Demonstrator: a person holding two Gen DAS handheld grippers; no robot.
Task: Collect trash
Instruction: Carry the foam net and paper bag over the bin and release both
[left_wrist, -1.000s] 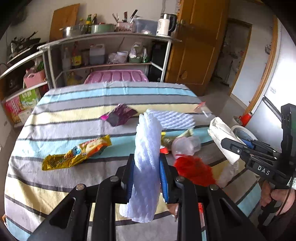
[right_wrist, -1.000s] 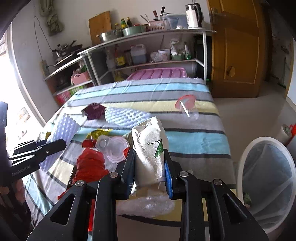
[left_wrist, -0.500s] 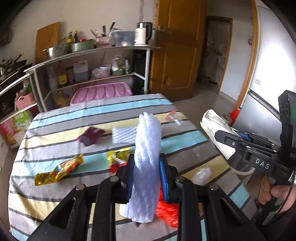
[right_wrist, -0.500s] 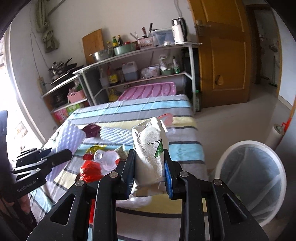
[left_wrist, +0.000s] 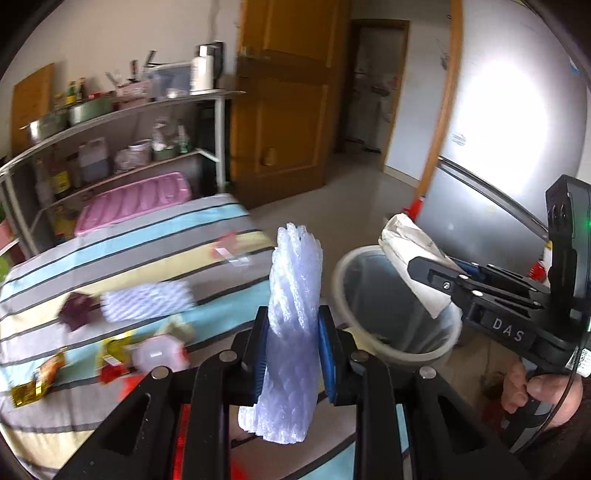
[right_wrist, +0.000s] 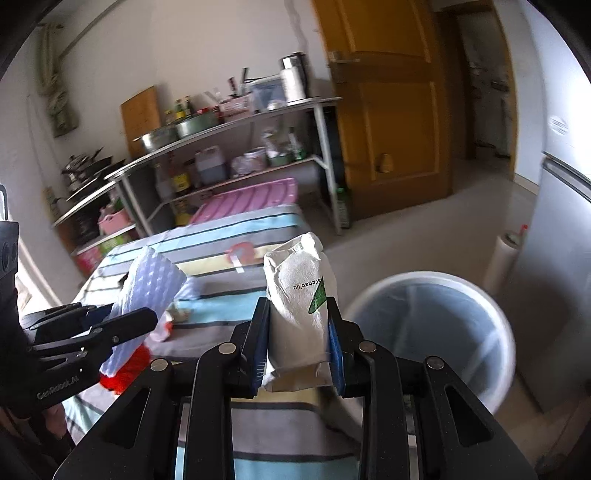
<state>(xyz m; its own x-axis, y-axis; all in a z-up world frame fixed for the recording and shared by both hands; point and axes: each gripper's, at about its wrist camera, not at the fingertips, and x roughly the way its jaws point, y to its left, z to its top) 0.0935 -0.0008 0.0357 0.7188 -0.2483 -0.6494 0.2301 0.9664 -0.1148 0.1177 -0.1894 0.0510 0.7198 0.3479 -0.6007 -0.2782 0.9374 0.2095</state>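
Note:
My left gripper (left_wrist: 293, 354) is shut on a pale lilac foam net sleeve (left_wrist: 293, 314), held upright above the table's right edge. My right gripper (right_wrist: 298, 345) is shut on a white paper bag (right_wrist: 299, 291) with green print. The white trash bin (left_wrist: 391, 306) stands on the floor beside the table, just right of the foam sleeve. In the left wrist view the right gripper (left_wrist: 432, 275) holds the paper bag (left_wrist: 410, 240) over the bin's far rim. In the right wrist view the bin (right_wrist: 432, 332) sits to the right of the bag, and the left gripper (right_wrist: 122, 321) with the foam sleeve (right_wrist: 147, 284) is at the left.
The striped tablecloth (left_wrist: 155, 229) still carries another foam net (left_wrist: 147, 304), a dark purple wrapper (left_wrist: 75, 314), a yellow snack wrapper (left_wrist: 37, 380), a clear plastic lid (left_wrist: 159, 354) and red scraps. A metal shelf rack (right_wrist: 229, 147), a wooden door (right_wrist: 388, 110) and a fridge (right_wrist: 554, 221) surround the floor space.
Both grippers swung right, away from the table's middle toward the bin, each keeping its item. The bin has come into the left wrist view and looms larger in the right wrist view.

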